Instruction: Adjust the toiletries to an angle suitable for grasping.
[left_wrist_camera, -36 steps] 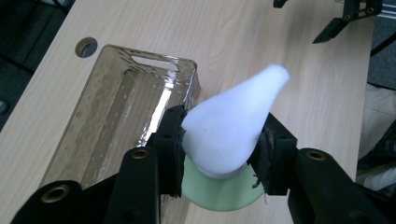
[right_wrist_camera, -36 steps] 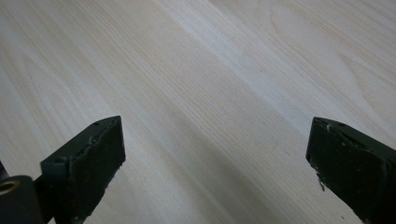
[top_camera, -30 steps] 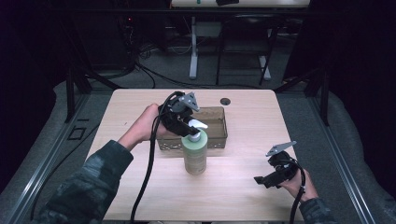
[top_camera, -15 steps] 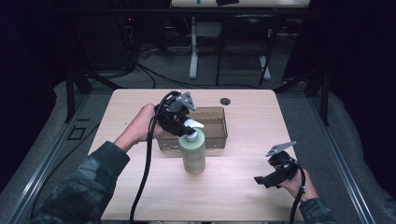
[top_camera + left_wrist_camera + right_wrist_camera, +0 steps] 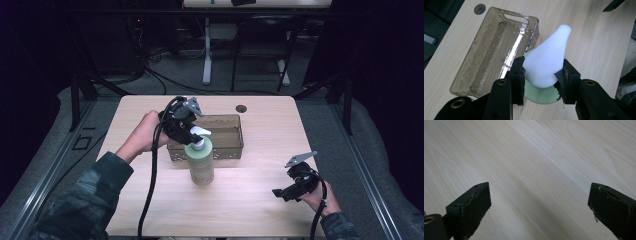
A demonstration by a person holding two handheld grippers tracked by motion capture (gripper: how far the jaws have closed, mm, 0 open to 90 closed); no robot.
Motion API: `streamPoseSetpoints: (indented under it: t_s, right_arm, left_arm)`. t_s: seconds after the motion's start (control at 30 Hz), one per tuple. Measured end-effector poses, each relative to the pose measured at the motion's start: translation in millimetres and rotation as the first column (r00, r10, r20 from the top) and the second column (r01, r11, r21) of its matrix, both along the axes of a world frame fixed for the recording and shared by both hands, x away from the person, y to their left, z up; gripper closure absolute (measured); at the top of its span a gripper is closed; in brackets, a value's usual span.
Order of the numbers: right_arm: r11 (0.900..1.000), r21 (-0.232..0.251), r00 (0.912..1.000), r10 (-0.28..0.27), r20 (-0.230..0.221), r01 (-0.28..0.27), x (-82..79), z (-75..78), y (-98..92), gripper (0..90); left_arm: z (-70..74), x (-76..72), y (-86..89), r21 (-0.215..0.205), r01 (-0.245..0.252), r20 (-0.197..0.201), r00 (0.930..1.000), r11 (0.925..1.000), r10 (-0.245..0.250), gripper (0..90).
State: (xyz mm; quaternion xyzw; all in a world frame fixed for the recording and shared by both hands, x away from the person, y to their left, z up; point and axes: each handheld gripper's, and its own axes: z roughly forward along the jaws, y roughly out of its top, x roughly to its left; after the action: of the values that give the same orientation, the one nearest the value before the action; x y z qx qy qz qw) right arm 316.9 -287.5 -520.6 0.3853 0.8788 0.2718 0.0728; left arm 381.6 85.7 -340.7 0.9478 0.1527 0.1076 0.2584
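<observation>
Left gripper (image 5: 189,131): black body, grey three-cornered plate on top, thick black cable trailing off it. In the left gripper view its two black jaws carry brass-coloured screw bushings, w/ dark pads frayed at the edges. Right gripper (image 5: 280,193): same build, black w/ grey plate and black cable; its jaw pads look scuffed and speckled. Both sleeves are dark camouflage cloth, green-grey blotches.

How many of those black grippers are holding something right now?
1. The left gripper is clamped on the white pump head of the green bottle beside the tray. The right gripper stands open over bare table.
</observation>
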Motion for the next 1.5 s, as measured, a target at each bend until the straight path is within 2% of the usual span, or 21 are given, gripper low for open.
streamPoseSetpoints:
  t_s: [0.33, 0.6, 0.67, 0.7, 0.8, 0.87, 0.9, 1.0, 1.03, 1.17, 1.27, 1.43, 1.5]
  right_arm:
    - [1.0, -0.001, 1.0, 0.0, 0.002, 0.0, 0.0, -0.2, 0.2, 4.2]
    - [1.0, 0.001, 1.0, -0.004, -0.001, 0.004, -0.1, -0.1, 0.3, 4.3]
    - [1.0, -0.002, 1.0, -0.002, 0.0, 0.002, 0.1, -0.3, 0.3, 4.2]
    - [1.0, -0.002, 1.0, -0.002, 0.0, 0.002, 0.1, -0.3, 0.3, 4.2]
    - [1.0, -0.003, 1.0, -0.005, -0.002, 0.005, -0.2, -0.2, 0.8, 4.3]
    - [1.0, -0.002, 1.0, -0.005, -0.003, 0.005, -0.2, -0.4, 0.9, 4.3]
    - [1.0, -0.005, 1.0, -0.003, -0.002, 0.003, -0.2, -0.4, 0.9, 4.3]
    - [1.0, -0.005, 1.0, -0.002, -0.001, 0.002, 0.0, -0.6, 0.9, 4.3]
    - [1.0, -0.005, 1.0, -0.002, -0.001, 0.002, 0.0, -0.6, 0.9, 4.3]
    - [1.0, -0.003, 1.0, -0.005, -0.005, 0.005, 0.0, -1.0, 1.4, 4.4]
    - [1.0, 0.002, 0.9999, -0.006, -0.01, 0.006, -0.4, -1.0, 2.0, 4.4]
    - [1.0, -0.003, 1.0, -0.003, -0.007, 0.003, -0.1, -1.2, 2.0, 4.5]
    - [1.0, 0.001, 1.0, -0.004, -0.009, 0.004, -0.3, -0.9, 2.0, 4.5]
  left_arm:
    - [0.7, 0.9, 19.9, 0.01, -0.059, 0.001, 0.9983, 0.9982, 0.059, 61.9]
    - [0.8, 0.6, 37.4, 0.019, -0.133, -0.004, 0.9911, 0.991, 0.133, 61.9]
    - [0.7, -0.4, 44.9, 0.016, -0.172, -0.009, 0.985, 0.9849, 0.173, 62.0]
    - [0.7, -0.4, 44.9, 0.016, -0.172, -0.009, 0.985, 0.9849, 0.173, 62.0]
    - [1.4, -0.7, 54.8, 0.023, -0.212, -0.011, 0.9772, 0.9771, 0.212, 62.0]
    - [1.3, -0.6, 57.1, 0.02, -0.219, -0.013, 0.9755, 0.9755, 0.219, 61.9]
    - [1.5, -0.8, 61.3, 0.022, -0.244, -0.015, 0.9695, 0.9695, 0.245, 61.9]
    - [1.9, -0.9, 67.3, 0.027, -0.271, -0.022, 0.9621, 0.9621, 0.272, 61.9]
    - [1.9, -0.9, 67.3, 0.027, -0.271, -0.022, 0.9621, 0.9621, 0.272, 61.9]
    - [1.8, -1.4, 74.6, 0.032, -0.295, -0.019, 0.9551, 0.955, 0.296, 61.9]
    - [0.9, -1.4, 76.3, 0.025, -0.296, -0.015, 0.9549, 0.9548, 0.297, 61.9]
    - [-0.7, 0.0, 78.8, 0.005, -0.276, -0.011, 0.961, 0.9611, 0.276, 61.6]
    - [-2.3, 1.5, 81.7, -0.021, -0.27, -0.023, 0.9627, 0.9626, 0.27, 61.1]
